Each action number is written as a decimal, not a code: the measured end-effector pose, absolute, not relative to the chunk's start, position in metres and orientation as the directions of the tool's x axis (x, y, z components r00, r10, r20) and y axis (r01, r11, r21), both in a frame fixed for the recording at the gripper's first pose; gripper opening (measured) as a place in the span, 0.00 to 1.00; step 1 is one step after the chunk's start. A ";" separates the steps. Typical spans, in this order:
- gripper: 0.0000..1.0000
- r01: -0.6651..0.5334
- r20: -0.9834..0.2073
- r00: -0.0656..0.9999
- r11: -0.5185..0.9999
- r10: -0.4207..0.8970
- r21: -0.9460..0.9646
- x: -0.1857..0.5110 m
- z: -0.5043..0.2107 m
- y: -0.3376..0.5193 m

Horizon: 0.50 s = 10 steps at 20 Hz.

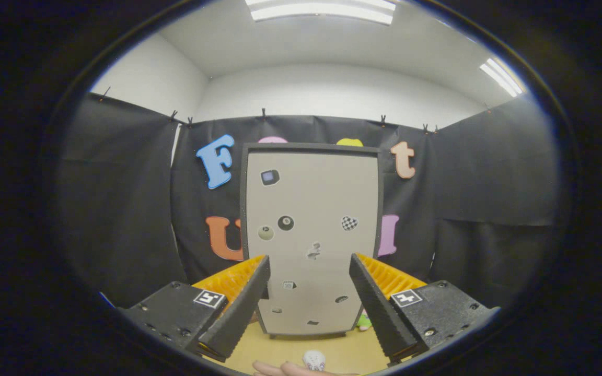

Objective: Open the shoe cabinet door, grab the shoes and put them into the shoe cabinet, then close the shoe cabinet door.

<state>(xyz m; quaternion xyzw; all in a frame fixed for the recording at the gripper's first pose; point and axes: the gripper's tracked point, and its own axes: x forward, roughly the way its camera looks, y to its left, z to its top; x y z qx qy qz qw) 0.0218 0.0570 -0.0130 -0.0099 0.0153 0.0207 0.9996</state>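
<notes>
Shoe cabinet (311, 209) stands dead ahead, beyond the fingers, on the wooden floor (290, 350) against the black booth wall (118, 209), and its one pale door with a dark frame is closed. Roughly ten little stickers are dotted over the door, though the lowest ones are too small to make out. Gripper (309, 284) has both fingers spread wide with nothing between them. Something small and white (314, 359) sits just below the fingers, beside a bit of a hand (280, 369).
</notes>
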 end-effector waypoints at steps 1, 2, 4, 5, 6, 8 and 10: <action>1.00 -0.042 -0.036 0.998 0.999 0.041 -0.027 0.029 -0.019 0.061; 1.00 -0.043 -0.041 0.998 0.998 0.041 -0.036 0.037 -0.026 0.065; 1.00 -0.058 -0.054 0.997 0.997 0.055 -0.049 0.055 -0.045 0.078; 1.00 -0.073 -0.067 0.995 0.996 0.069 -0.053 0.067 -0.056 0.087; 1.00 -0.082 -0.082 0.994 0.995 0.077 -0.052 0.079 -0.068 0.092; 1.00 -0.095 -0.111 0.990 0.995 0.091 -0.034 0.104 -0.088 0.102; 1.00 -0.108 -0.123 0.987 0.994 0.105 -0.015 0.130 -0.106 0.113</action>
